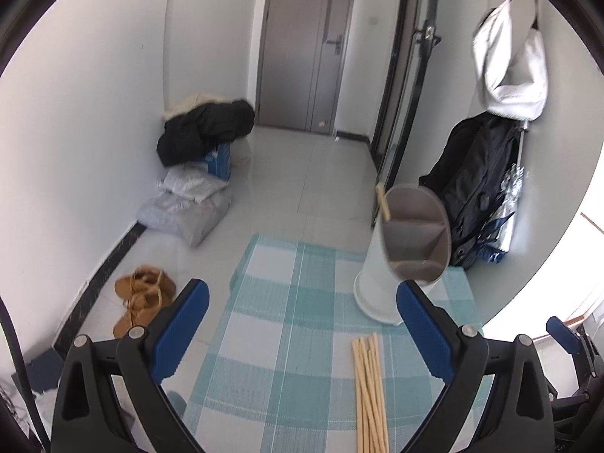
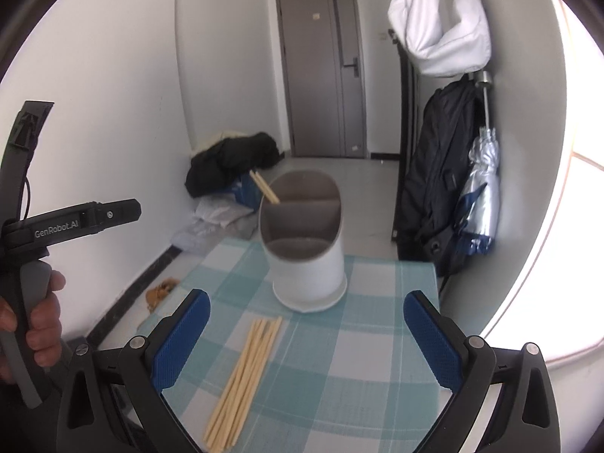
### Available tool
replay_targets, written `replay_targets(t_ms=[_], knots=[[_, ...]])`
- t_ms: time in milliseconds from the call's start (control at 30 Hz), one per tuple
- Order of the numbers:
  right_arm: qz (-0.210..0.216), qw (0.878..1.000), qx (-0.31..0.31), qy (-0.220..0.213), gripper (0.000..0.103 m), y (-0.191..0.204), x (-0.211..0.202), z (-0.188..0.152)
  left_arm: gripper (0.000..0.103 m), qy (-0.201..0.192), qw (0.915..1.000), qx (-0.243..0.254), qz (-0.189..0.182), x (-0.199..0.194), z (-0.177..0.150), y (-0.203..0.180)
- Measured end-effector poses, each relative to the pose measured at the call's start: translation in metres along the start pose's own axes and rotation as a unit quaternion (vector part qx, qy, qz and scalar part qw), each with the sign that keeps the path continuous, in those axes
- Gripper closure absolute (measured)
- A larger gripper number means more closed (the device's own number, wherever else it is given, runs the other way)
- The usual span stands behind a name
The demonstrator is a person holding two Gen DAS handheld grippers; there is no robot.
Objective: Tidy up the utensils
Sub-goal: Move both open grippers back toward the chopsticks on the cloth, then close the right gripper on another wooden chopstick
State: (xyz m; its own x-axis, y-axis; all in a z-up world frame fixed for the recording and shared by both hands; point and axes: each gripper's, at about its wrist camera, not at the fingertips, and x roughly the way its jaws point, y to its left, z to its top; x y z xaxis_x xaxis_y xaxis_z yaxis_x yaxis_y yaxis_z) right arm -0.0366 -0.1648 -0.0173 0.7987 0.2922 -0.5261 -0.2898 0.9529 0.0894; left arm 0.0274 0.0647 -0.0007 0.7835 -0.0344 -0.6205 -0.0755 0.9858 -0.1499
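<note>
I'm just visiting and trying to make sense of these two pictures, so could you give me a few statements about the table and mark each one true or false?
1. Both the left gripper and the right gripper are open and hold nothing. True.
2. Every chopstick is already in the holder. False: a bundle of chopsticks lies on the checked tablecloth.
3. The holder has dividers inside. True.
4. The holder is empty. False: chopsticks in the holder stick out of its far compartment.

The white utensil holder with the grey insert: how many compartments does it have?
3, in the white utensil holder with the grey insert: the far one holds wooden chopsticks, the middle and near ones look empty, though their bottoms are hidden.
</note>
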Motion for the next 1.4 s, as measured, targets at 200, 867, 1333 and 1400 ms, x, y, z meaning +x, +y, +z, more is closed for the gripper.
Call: replay_targets(t_ms=[200, 867, 1333, 1400], knots=[[0.009, 0.997, -0.038, 0.062, 0.002, 0.013, 0.03, -0.014, 0.006, 0.03, 0.9992, -0.017, 0.021, 0.025, -0.02, 0.02], [0.07, 0.958, -0.089, 0.262, 0.064, 0.079, 0.183, -0.033, 0.006, 0.086, 0.9888, -0.113, 0.046, 0.047, -0.014, 0.083], [0.016, 0.953, -0.157, 0.26, 0.097, 0.098, 0.193, -0.04, 0.006, 0.1, 0.9828, -0.143, 0.059, 0.055, -0.015, 0.097], [0.022, 0.957, -0.137, 0.256, 0.103, 0.093, 0.189, -0.037, 0.006, 0.101, 0.9829, -0.14, 0.062, 0.056, -0.015, 0.096]])
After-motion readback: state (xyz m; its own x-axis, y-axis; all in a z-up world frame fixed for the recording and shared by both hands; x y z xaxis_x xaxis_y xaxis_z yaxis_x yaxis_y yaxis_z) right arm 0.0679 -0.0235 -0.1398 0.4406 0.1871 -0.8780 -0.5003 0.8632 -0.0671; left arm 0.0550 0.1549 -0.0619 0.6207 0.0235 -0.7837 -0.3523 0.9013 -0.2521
